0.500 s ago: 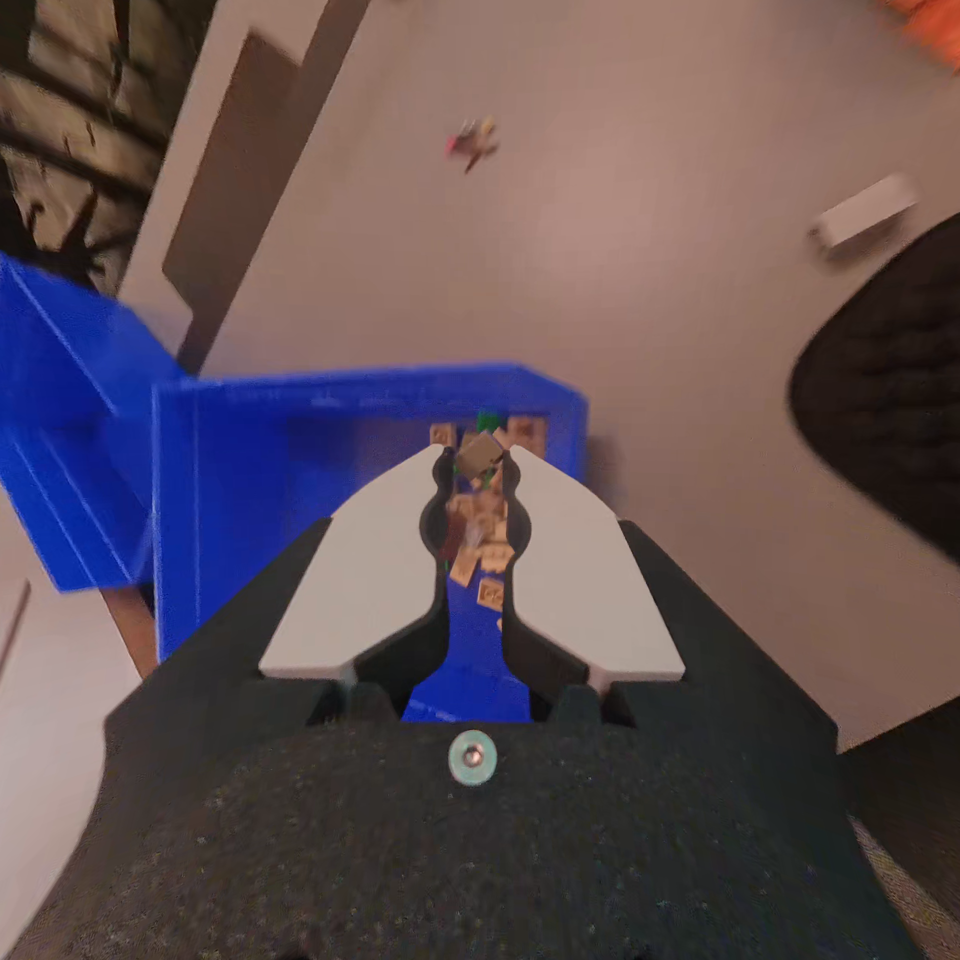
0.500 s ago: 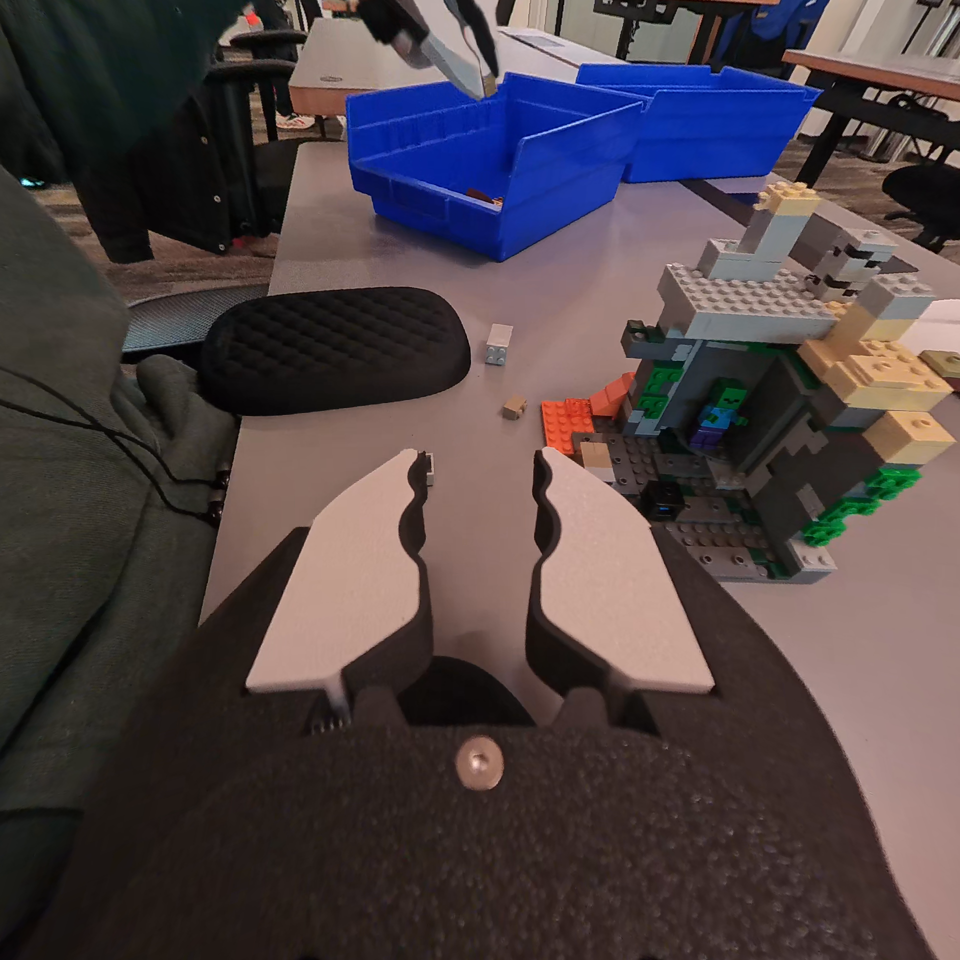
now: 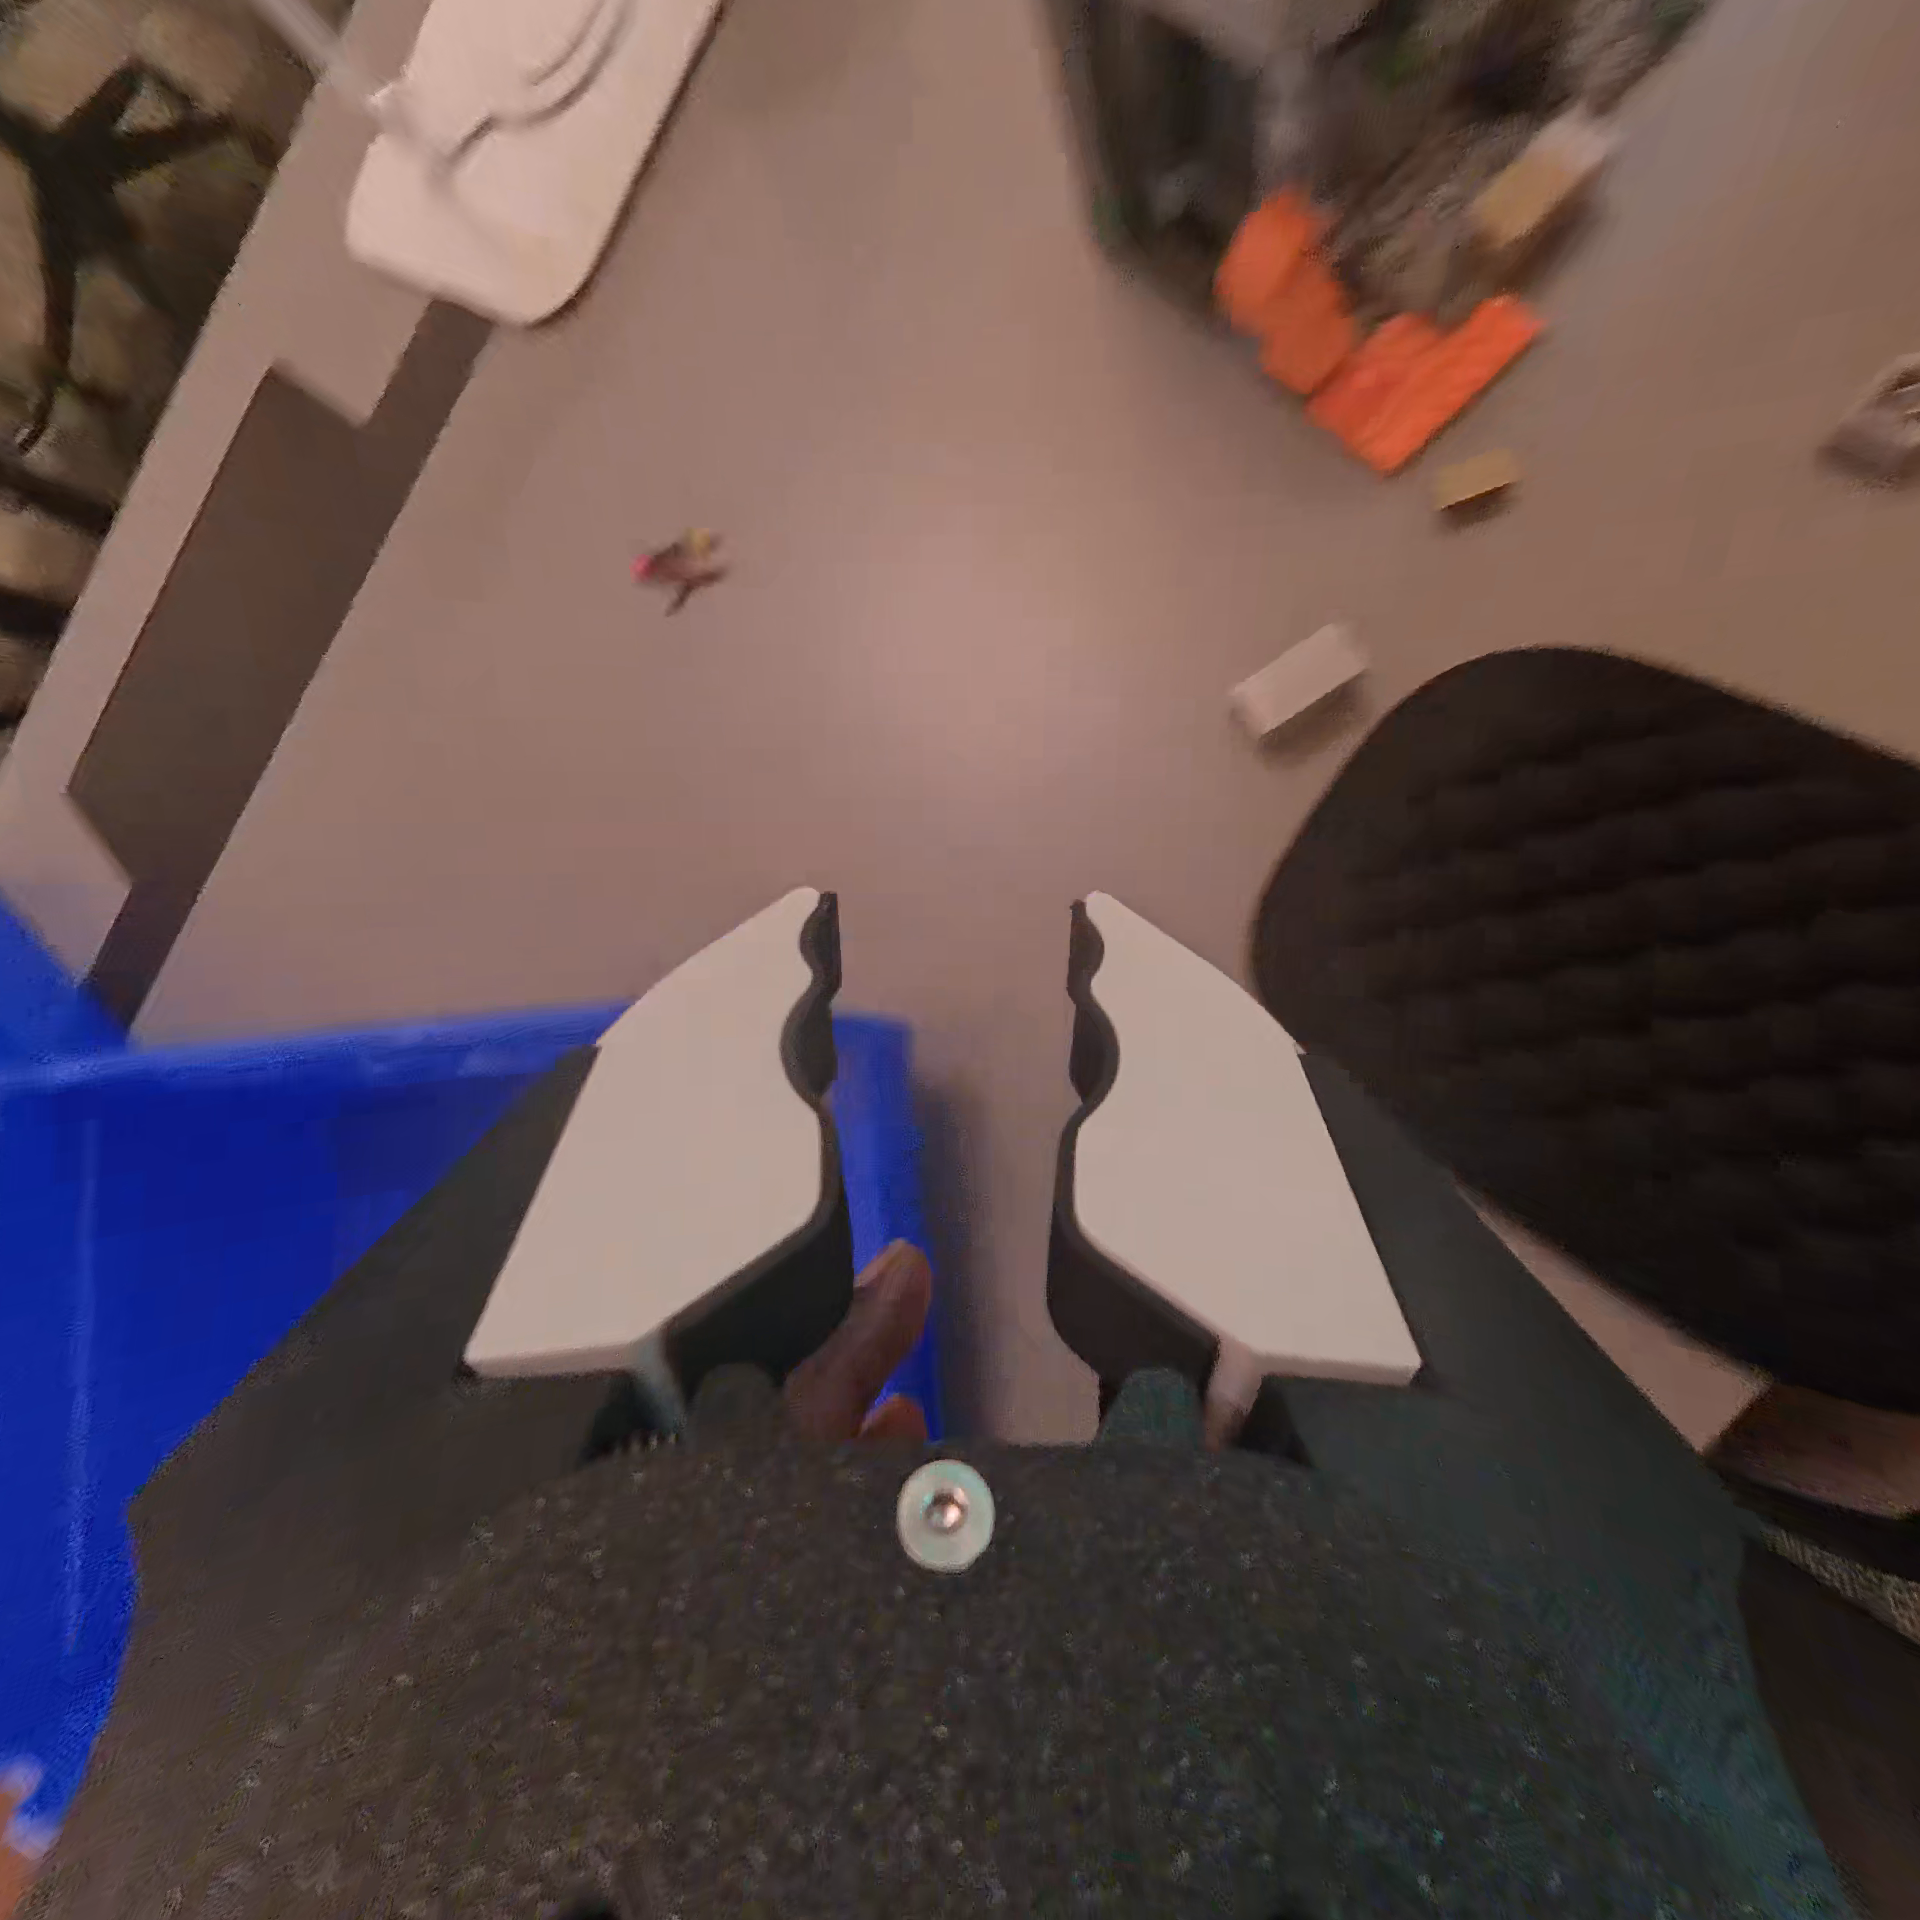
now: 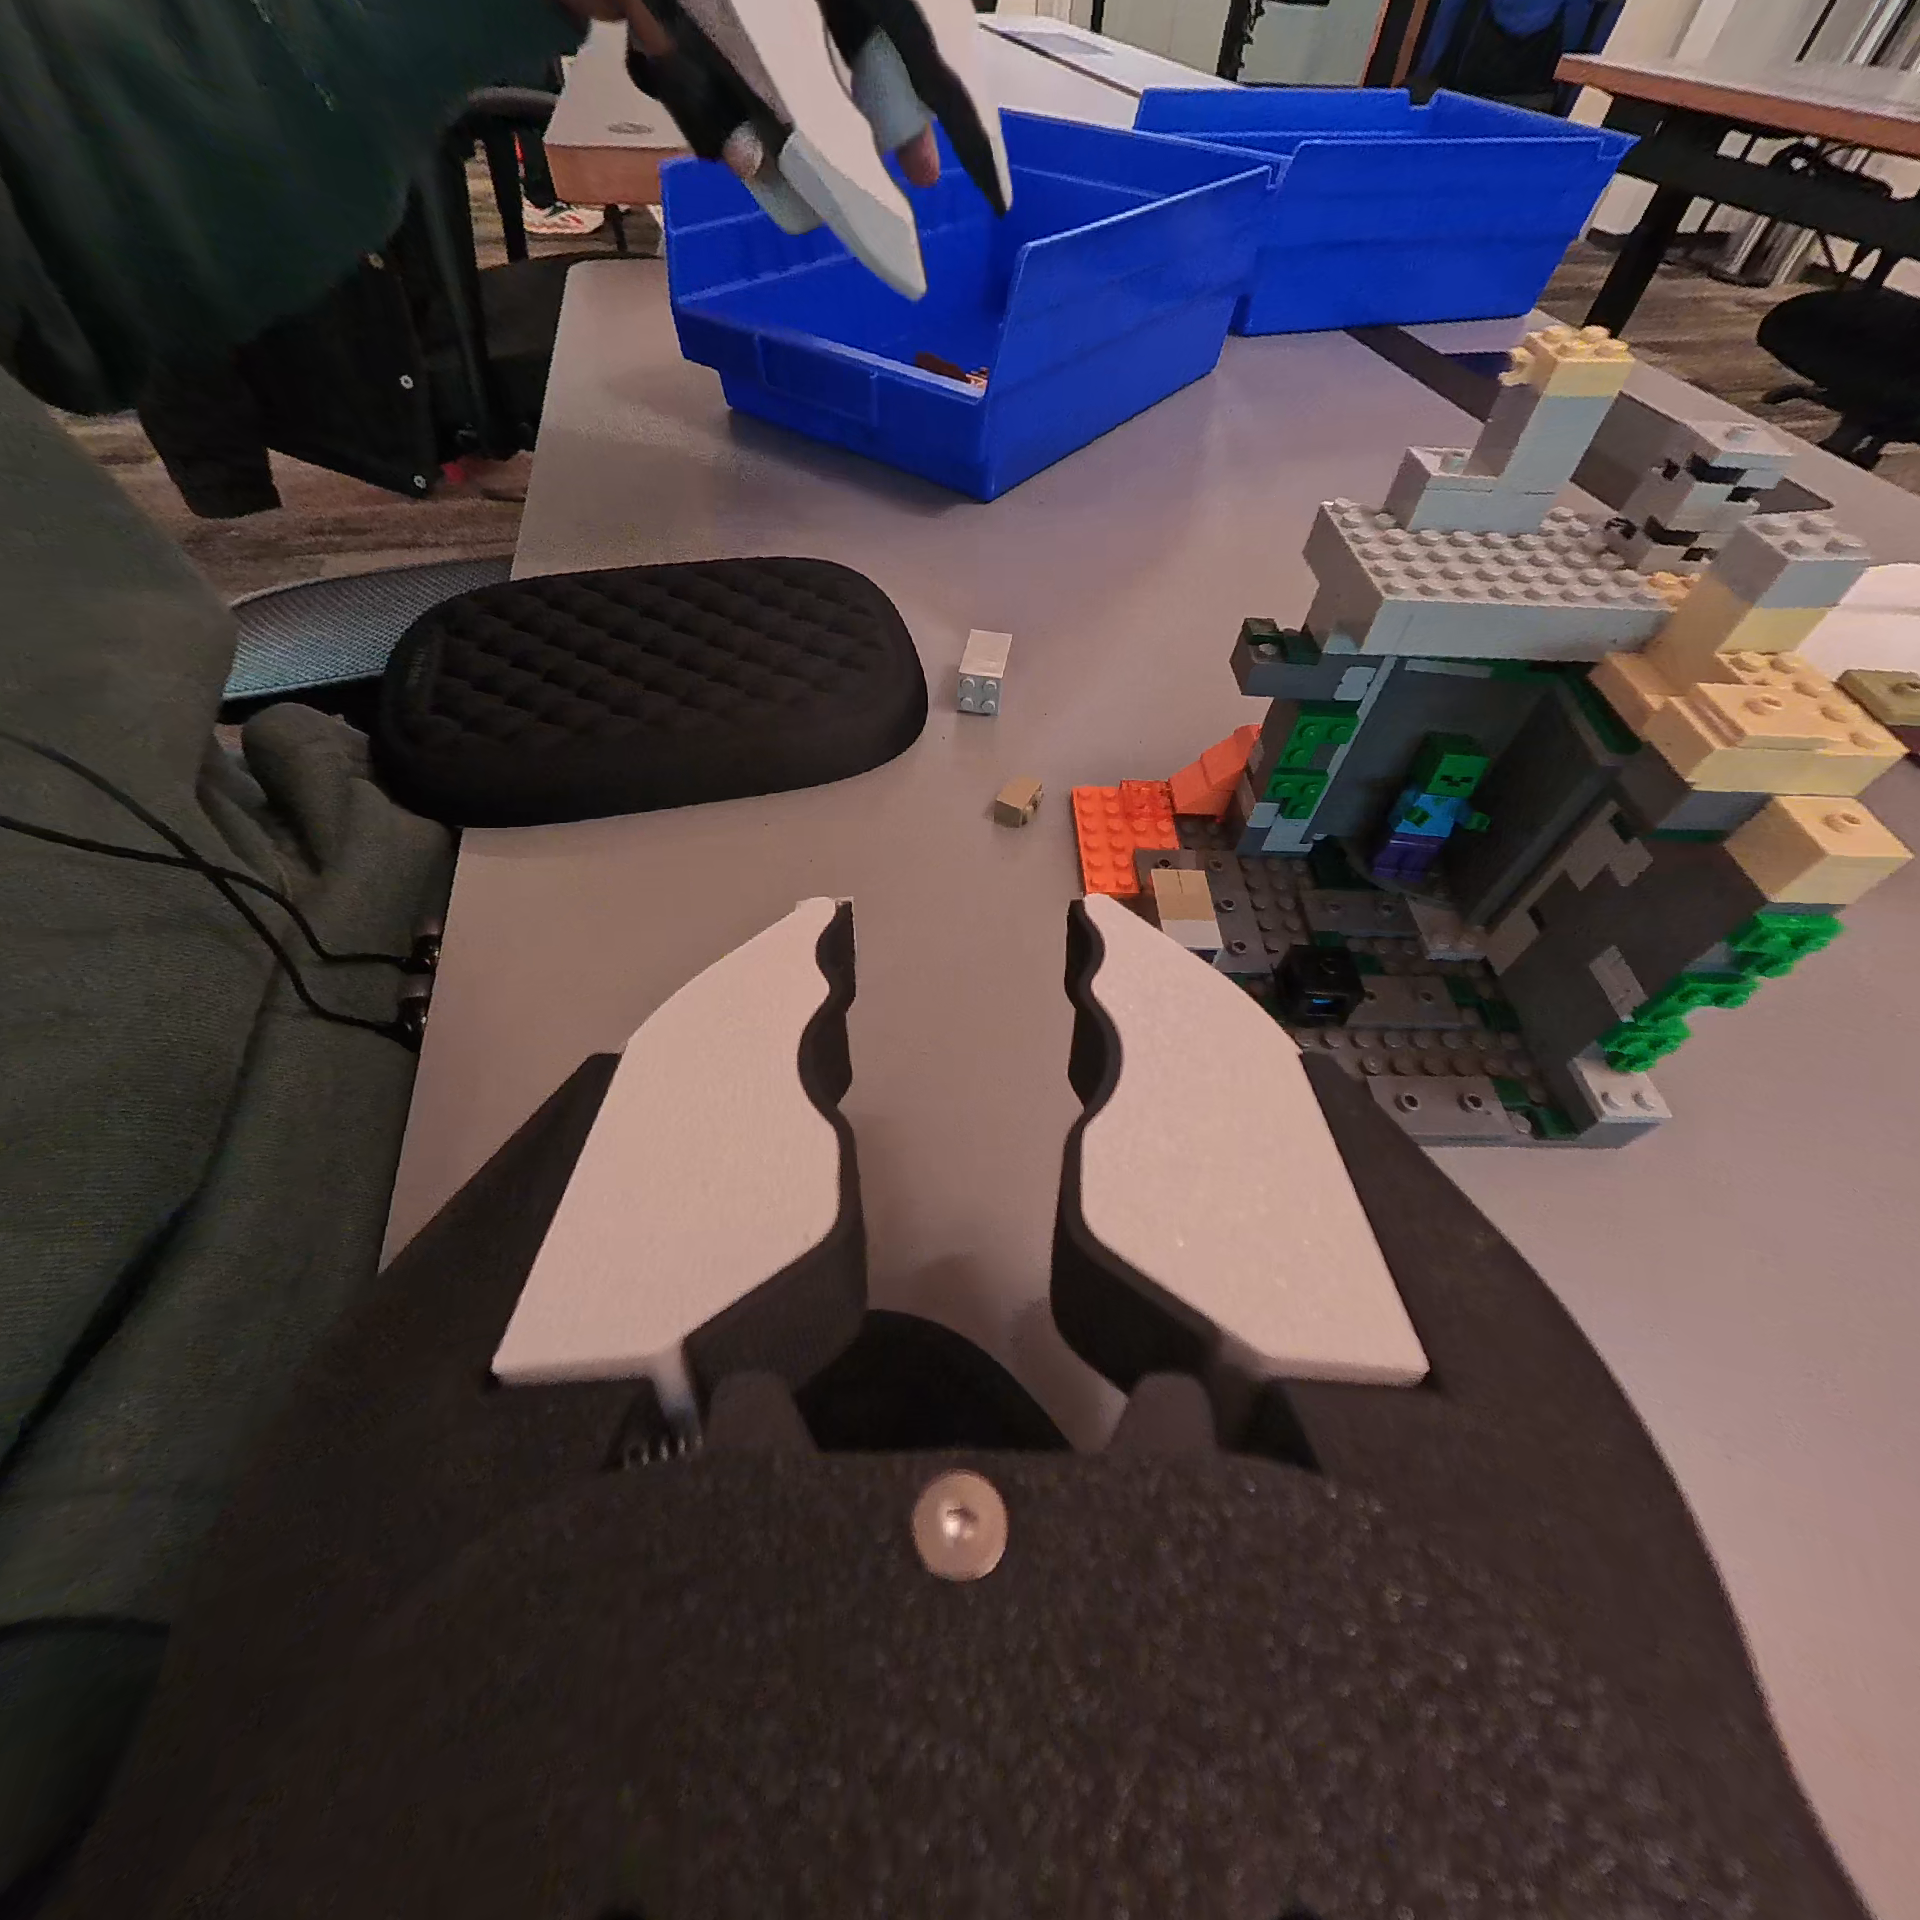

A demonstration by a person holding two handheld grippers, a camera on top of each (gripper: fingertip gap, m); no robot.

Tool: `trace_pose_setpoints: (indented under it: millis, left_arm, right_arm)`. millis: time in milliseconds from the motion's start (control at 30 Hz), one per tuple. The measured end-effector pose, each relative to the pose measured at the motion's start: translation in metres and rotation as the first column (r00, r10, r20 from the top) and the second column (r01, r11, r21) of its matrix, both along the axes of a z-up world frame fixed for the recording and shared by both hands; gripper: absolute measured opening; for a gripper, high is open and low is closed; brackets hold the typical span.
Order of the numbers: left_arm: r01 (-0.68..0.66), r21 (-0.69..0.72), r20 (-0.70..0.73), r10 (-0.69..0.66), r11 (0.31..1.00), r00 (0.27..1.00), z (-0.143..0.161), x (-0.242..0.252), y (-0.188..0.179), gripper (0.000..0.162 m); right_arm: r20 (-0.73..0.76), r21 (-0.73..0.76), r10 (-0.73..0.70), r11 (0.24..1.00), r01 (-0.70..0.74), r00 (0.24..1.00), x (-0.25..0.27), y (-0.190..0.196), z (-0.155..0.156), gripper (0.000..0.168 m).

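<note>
Office: desks (image 4: 1766, 99), swivel chairs (image 4: 1839, 343)

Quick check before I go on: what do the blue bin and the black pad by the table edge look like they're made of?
Blue bin: looks like rigid moulded plastic, semi-glossy, with thin ribbed walls and light sheen on its rim. Black pad: seems soft, probably fabric-covered foam, matte, with a quilted dimpled surface and rounded edges; the filling cannot be seen.

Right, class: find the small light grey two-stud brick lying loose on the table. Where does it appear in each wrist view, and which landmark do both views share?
Left wrist view: the light grey brick lies right of centre, blurred, just up-left of the black pad.
Right wrist view: the brick lies at mid-height, just right of the pad.
Shared landmark: the black quilted pad beside it.
</note>
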State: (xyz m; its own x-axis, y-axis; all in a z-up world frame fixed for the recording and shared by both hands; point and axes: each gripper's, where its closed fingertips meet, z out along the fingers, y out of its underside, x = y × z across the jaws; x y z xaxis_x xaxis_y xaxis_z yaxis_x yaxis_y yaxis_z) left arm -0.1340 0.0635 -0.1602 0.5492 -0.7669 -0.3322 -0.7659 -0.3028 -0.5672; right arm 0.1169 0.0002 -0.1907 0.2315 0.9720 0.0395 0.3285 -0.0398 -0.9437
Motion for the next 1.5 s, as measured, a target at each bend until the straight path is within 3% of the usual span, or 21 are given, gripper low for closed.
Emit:
trace_pose_setpoints:
  millis: [133, 300, 567, 867, 1033, 1133, 1300, 1500]
  left_arm:
    - [0.174, -0.06, 0.018, -0.173, 0.983, 0.985, -0.021, 0.069, -0.019, 0.042]
    - [0.307, -0.145, -0.038, -0.315, 0.941, 0.948, -0.061, 0.121, -0.025, 0.042]
    - [0.292, -0.324, -0.044, -0.322, 0.9, 0.946, -0.098, 0.152, -0.02, 0.039]
    - [0.307, -0.36, -0.054, -0.348, 0.881, 0.936, -0.105, 0.155, -0.025, 0.018]
    - [0.354, -0.215, -0.003, -0.363, 0.91, 0.932, -0.076, 0.15, -0.03, 0.018]
    - [0.31, -0.08, 0.035, -0.308, 0.947, 0.951, -0.045, 0.133, -0.028, 0.018]
    - [0.069, 0.067, 0.078, -0.074, 0.995, 0.994, 0.005, 0.059, -0.014, 0.018]
    - [-0.263, 0.124, 0.059, 0.257, 0.957, 0.965, 0.017, -0.065, 0.009, 0.018]
  right_arm:
    - [0.002, 0.002, 0.002, 1.0, -0.002, 1.0, 0.0, 0.0, -0.001, 0.039]
    - [-0.007, 0.001, 0.003, 1.0, -0.003, 1.0, 0.001, -0.001, 0.001, 0.039]
    - [-0.015, 0.002, 0.006, 1.0, -0.006, 1.0, 0.001, -0.001, 0.001, 0.039]
    - [-0.028, -0.005, 0.01, 1.0, -0.01, 1.0, 0.002, -0.001, 0.003, 0.039]
    - [-0.029, -0.002, 0.009, 1.0, -0.009, 1.0, 0.002, -0.001, 0.003, 0.039]
    - [-0.026, -0.004, 0.01, 1.0, -0.01, 1.0, 0.001, -0.001, 0.002, 0.039]
    - [-0.013, 0.0, 0.011, 1.0, -0.011, 1.0, 0.001, -0.002, 0.0, 0.038]
    - [-0.016, 0.005, 0.014, 1.0, -0.014, 1.0, 0.0, -0.002, 0.001, 0.038]
